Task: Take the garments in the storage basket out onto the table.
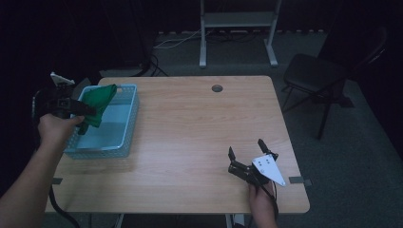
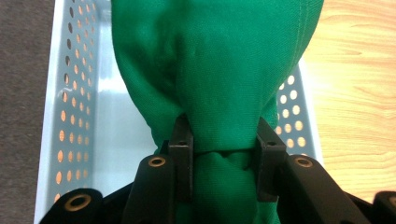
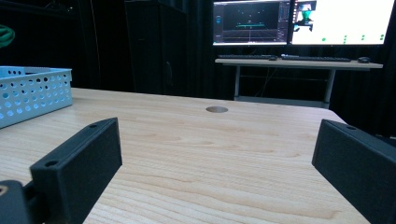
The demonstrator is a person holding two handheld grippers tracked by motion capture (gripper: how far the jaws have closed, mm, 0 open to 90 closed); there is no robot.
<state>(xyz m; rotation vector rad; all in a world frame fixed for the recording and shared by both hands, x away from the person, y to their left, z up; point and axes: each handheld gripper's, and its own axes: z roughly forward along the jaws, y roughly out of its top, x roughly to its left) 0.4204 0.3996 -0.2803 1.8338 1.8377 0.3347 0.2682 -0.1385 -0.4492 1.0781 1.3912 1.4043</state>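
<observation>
Left gripper view: a bunched green fabric cloth (image 2: pixel 219 79) is seen pinched between the two black jaws of the left gripper (image 2: pixel 225 161), its loose folds hanging over the pale blue perforated plastic basket (image 2: pixel 63 107). From the high view, the cloth (image 1: pixel 99 102) is held above the basket (image 1: pixel 124 128) at the left end of the light wooden table (image 1: pixel 199 128). The right gripper (image 1: pixel 246 151) is rested low over the table near its front right edge, its jaws spread wide with nothing between them.
</observation>
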